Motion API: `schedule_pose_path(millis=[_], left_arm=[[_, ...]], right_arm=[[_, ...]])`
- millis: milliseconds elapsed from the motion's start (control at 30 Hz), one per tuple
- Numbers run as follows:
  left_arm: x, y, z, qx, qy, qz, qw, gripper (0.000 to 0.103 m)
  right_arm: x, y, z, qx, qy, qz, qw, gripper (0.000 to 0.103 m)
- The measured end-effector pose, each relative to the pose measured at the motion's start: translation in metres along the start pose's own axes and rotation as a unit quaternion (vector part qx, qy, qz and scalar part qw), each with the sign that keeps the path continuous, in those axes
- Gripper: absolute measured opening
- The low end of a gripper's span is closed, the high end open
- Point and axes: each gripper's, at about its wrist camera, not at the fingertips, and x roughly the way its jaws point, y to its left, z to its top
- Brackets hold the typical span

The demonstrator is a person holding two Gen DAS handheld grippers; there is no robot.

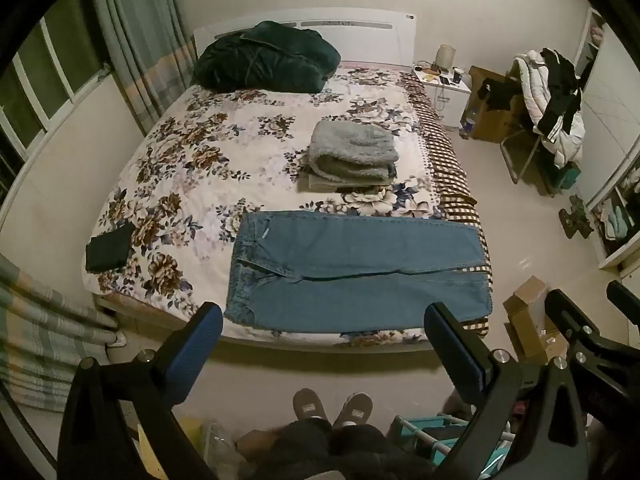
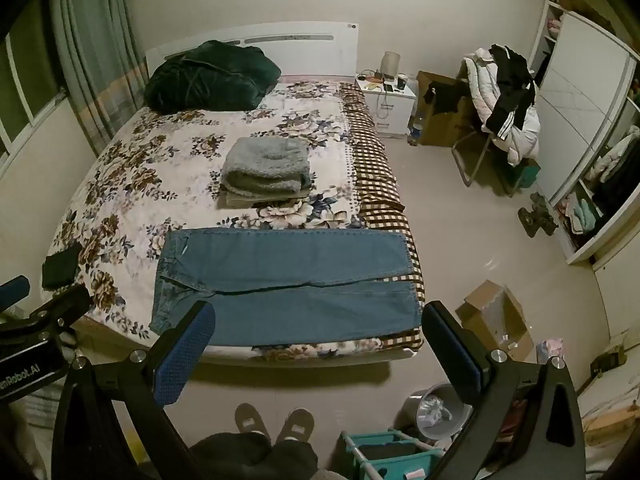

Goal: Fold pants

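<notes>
Blue jeans lie flat across the foot of the floral bed, waistband to the left, both legs stretched right to the bed's edge. They also show in the right wrist view. My left gripper is open and empty, held high above the floor in front of the bed, well short of the jeans. My right gripper is open and empty at a similar height, to the right of the left one. The right gripper also shows in the left wrist view.
A folded grey fleece stack sits mid-bed beyond the jeans. A dark green blanket lies by the headboard, a small black item at the bed's left edge. Cardboard box, bin, teal rack and the person's slippers are on the floor.
</notes>
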Motion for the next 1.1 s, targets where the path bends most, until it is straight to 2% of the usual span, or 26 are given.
schedule_pose_path(millis=[467,1100], left_arm=[[-0.005,0.007,-0.009,-0.003,0.001,-0.009,1.0,0.103],[-0.01,0.011,-0.006,-0.009,-0.003,-0.007,0.9999,0.103]], right_arm=[[-0.003,-0.001,0.0,0.002,0.0,0.003,1.0,0.103],[-0.008,-0.002,-0.001,0.002,-0.002,0.004,1.0,0.103]])
